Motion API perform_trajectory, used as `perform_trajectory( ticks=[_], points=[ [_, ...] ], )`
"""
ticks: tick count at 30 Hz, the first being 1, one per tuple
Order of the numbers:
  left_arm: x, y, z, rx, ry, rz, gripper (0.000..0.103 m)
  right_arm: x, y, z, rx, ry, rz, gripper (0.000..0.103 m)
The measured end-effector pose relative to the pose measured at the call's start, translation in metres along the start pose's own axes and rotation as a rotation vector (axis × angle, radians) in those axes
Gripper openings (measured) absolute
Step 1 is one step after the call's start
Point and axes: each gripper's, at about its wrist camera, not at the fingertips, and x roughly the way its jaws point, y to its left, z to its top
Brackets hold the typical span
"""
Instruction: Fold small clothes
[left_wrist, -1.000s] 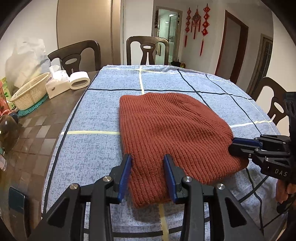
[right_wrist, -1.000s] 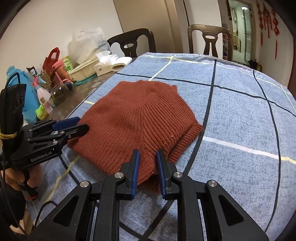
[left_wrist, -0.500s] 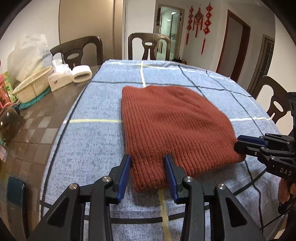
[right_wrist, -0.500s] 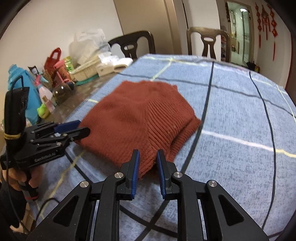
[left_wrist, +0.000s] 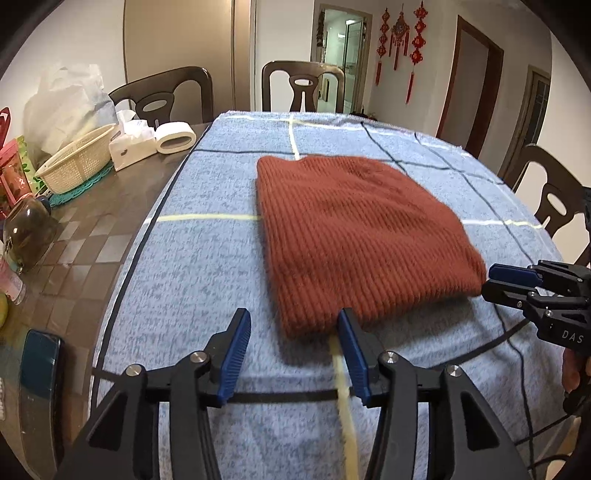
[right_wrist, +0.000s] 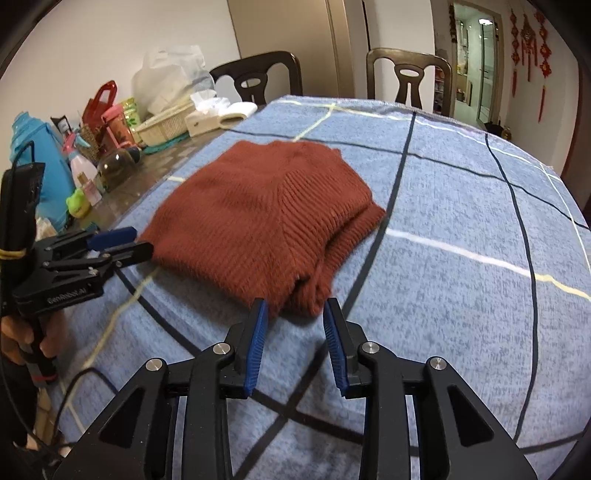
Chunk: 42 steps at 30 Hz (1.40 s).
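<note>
A rust-red knit garment (left_wrist: 354, 229) lies folded flat on the blue checked cloth (left_wrist: 207, 266). In the left wrist view my left gripper (left_wrist: 294, 322) stands at the garment's near left corner. Its jaws are opening, and the corner sits loosely between the blue pads (left_wrist: 236, 343) without being pressed. In the right wrist view the garment (right_wrist: 266, 214) shows stacked layers at its near right corner. That corner lies between the opening jaws of my right gripper (right_wrist: 295, 309), and nothing is pinched. Each gripper also shows in the other's view: right gripper (left_wrist: 489, 280), left gripper (right_wrist: 139, 242).
Along the bare dark table on the left stand a woven basket (left_wrist: 75, 162), a tissue box (left_wrist: 129, 147), a white tape roll (left_wrist: 176, 137), bottles (right_wrist: 37, 173) and a dark phone (left_wrist: 38, 363). Dark chairs (left_wrist: 303, 85) ring the table. A hand (right_wrist: 22, 332) holds the left tool.
Both grippers were shut on the garment's near edge; now their jaws have widened and let it go. Both have drawn back slightly toward the near table edge, and the garment lies settled.
</note>
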Motion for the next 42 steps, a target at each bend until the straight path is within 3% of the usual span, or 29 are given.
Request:
perform_trajectory(
  ticks=[1, 8, 16, 24, 42],
  points=[
    [0.001, 0.0, -0.001, 0.001, 0.007, 0.002, 0.052, 0.001, -0.001, -0.002, 0.002, 0.003, -0.007, 0.043],
    [0.008, 0.002, -0.01, 0.005, 0.045, 0.024, 0.053, 0.006, -0.006, -0.009, 0.007, 0.023, -0.041, 0.044],
    [0.01, -0.001, -0.012, 0.017, 0.047, 0.024, 0.064, 0.01, 0.006, -0.01, -0.058, 0.03, -0.077, 0.055],
    [0.012, -0.001, -0.012, 0.021, 0.054, 0.035, 0.074, 0.01, 0.006, -0.011, -0.059, 0.03, -0.074, 0.057],
    [0.015, -0.003, -0.013, 0.021, 0.063, 0.038, 0.086, 0.011, 0.007, -0.011, -0.06, 0.031, -0.068, 0.06]
  ],
)
